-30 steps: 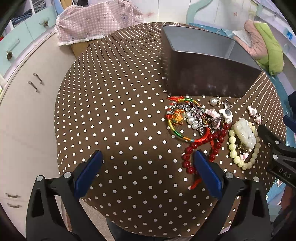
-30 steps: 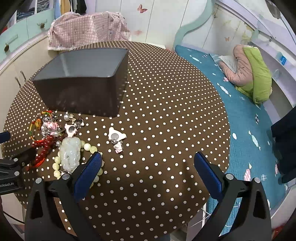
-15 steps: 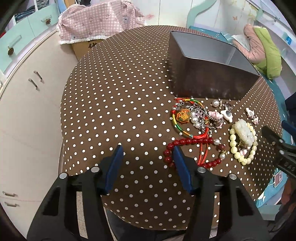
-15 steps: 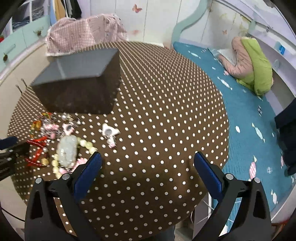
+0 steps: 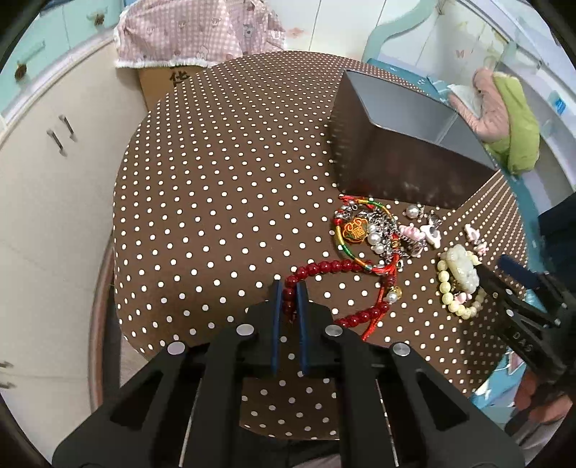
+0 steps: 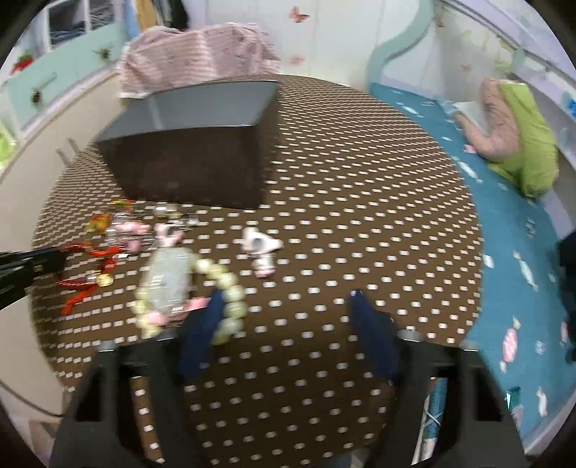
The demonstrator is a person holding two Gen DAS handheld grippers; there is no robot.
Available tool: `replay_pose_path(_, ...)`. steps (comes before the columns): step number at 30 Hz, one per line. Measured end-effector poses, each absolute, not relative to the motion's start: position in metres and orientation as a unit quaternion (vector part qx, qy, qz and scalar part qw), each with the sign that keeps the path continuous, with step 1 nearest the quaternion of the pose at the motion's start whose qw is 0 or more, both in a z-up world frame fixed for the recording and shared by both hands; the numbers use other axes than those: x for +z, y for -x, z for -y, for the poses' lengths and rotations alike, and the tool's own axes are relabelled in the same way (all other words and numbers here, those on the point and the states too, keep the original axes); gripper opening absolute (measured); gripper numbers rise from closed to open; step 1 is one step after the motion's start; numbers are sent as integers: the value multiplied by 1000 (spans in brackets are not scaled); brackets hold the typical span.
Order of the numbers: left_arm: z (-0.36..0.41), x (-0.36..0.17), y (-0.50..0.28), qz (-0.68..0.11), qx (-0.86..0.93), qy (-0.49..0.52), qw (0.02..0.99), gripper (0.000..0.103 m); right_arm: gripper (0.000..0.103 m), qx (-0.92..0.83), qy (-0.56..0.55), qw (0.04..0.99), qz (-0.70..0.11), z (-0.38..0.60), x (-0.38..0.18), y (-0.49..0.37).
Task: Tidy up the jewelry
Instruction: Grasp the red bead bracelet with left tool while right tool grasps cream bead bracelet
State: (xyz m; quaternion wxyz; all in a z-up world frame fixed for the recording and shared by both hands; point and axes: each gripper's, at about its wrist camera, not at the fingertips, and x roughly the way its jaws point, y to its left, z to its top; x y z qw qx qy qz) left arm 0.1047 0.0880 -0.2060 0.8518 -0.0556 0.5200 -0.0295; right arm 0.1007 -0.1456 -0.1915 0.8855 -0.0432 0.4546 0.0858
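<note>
My left gripper [image 5: 289, 291] is shut on the near end of a red bead bracelet [image 5: 324, 268], which trails right across the dotted brown tablecloth [image 5: 216, 201]. Beyond it lies a tangle of coloured cord, pearls and charms [image 5: 363, 230]. A pale bead bracelet with a jade pendant [image 5: 460, 270] lies at the right. My right gripper [image 6: 286, 306] hovers by that bracelet [image 6: 169, 277], jaws closing. Its left finger overlaps the beads, with only cloth between the pads. A grey open box [image 5: 406, 144] stands behind the jewelry.
A small pink-white charm [image 6: 259, 248] lies apart from the pile. The round table's edge [image 5: 118, 230] drops to white cabinets [image 5: 46, 180] on the left. A teal bed [image 6: 504, 223] runs along the right. A pink checked cover [image 5: 194, 32] sits at the back.
The left jaws went from wide open to shut on the red beads, and the bracelet stretched out toward the gripper. The right jaws narrowed, and that view is now blurred.
</note>
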Motion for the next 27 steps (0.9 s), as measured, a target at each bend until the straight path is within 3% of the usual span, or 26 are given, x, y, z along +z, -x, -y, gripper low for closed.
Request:
replay_pose_path(4,-93,-199,-103,-514,-41,70,854,8,10,101,55,887,-448,139,-188,-99)
replay_pose_path(27,-72,-123,-96,-435,-126,81,888,8,8,138,27,920,-366,143,-110,-89)
